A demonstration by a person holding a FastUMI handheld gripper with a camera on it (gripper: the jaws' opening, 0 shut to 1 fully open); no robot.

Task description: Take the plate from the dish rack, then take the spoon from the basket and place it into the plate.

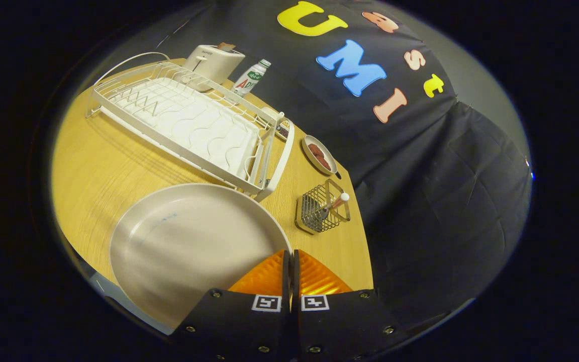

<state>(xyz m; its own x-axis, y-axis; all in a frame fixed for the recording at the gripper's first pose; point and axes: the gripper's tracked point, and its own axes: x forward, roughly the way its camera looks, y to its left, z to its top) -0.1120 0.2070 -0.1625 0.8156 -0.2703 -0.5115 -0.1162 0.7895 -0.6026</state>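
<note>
Gripper [292, 256]: fingers clenched on the rim of the round beige plate [189, 246].
Spoon [337, 202]: upright in the wire basket [322, 207], beyond the fingers.

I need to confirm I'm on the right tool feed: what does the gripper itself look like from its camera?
The gripper has two ribbed, wedge-shaped fingers that taper forward and are closed together. Each sits on a flat black plate fastened with small screws, and each plate carries a square black-and-white marker near the inner edge. No cables or sleeves are visible.
</note>
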